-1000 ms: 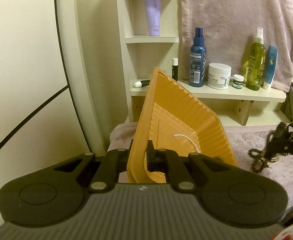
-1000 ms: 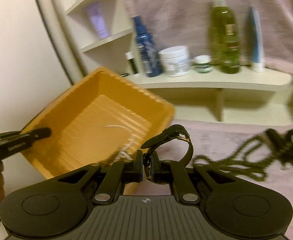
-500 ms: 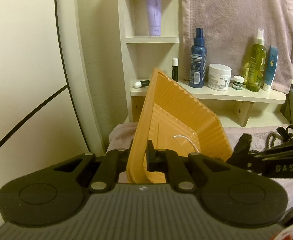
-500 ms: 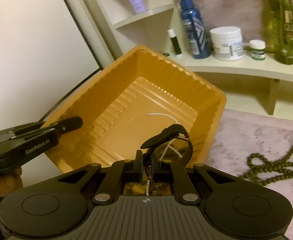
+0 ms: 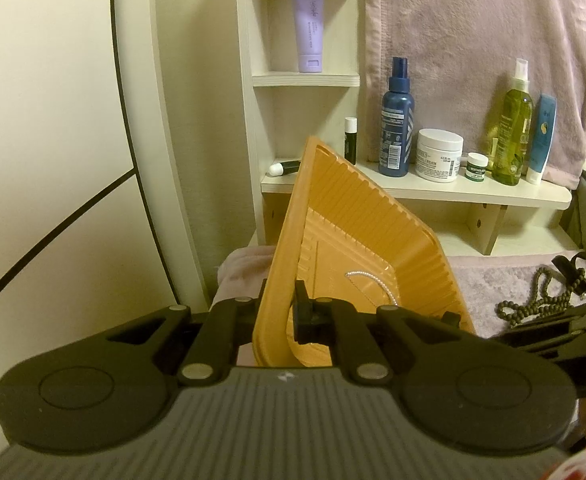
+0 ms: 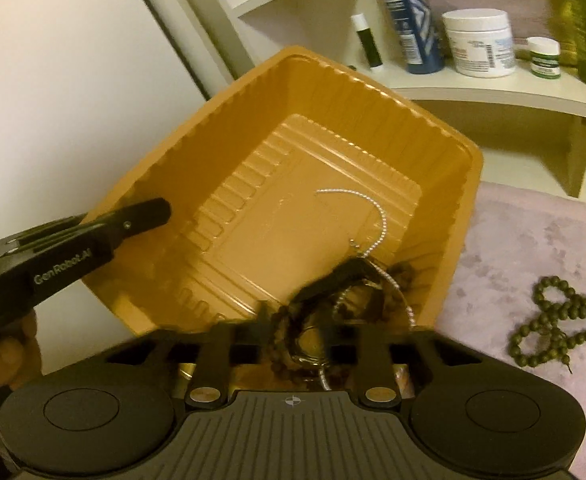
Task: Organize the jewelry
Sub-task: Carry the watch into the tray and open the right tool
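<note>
While tray tilts: left gripper clamps orange tray rim.
Right gripper: fingers apart; watch lies inside.
Advice: level tray gently, retract clear.

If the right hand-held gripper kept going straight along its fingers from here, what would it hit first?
Most likely the watch lying just ahead of the right hand-held gripper, then the floor of the orange tray. Depth is hard to judge through the fisheye blur.
</note>
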Motion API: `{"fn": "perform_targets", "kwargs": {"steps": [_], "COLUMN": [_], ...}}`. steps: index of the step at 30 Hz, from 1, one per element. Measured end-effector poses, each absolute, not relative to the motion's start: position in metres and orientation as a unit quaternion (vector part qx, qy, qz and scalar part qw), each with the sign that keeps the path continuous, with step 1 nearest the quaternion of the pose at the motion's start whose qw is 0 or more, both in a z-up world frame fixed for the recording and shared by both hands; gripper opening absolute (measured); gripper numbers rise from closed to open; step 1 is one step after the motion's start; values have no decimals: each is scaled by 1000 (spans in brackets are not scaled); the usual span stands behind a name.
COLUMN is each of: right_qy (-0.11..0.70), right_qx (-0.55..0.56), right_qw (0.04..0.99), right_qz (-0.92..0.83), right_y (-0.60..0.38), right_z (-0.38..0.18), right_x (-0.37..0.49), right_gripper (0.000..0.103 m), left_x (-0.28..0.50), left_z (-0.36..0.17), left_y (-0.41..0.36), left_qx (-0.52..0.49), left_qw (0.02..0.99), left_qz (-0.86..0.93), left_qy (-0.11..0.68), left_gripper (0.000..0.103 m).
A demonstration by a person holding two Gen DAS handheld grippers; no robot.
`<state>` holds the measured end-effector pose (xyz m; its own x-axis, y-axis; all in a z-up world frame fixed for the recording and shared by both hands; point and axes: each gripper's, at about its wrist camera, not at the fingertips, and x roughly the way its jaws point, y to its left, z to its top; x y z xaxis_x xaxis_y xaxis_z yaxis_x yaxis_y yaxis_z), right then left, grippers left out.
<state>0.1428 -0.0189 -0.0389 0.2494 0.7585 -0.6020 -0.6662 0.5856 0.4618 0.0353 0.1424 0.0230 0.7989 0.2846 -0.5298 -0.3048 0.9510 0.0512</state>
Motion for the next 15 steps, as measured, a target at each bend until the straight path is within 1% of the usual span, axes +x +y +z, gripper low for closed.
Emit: {"fn": "perform_targets", "kwargs": {"steps": [1,2,15], "right_qy": [410,408,376], "right_qx": [66,71,103], "right_qw": [790,791,843], "right_qz": [451,451,369], "right_y": [-22,-24,-88], "right_z": [-39,-38,-29], "right_x": [143,143,133], "right_gripper": [50,51,51], "left_x": [35,35,35], "left_z": [23,23,23], "left_y": [143,143,143], "left_qx": [-19,-19,-20], "left_qw": [948,948,948], "left_qz": [156,156,156], "left_qy": [276,276,276], "left_gripper": [7,7,7]}}
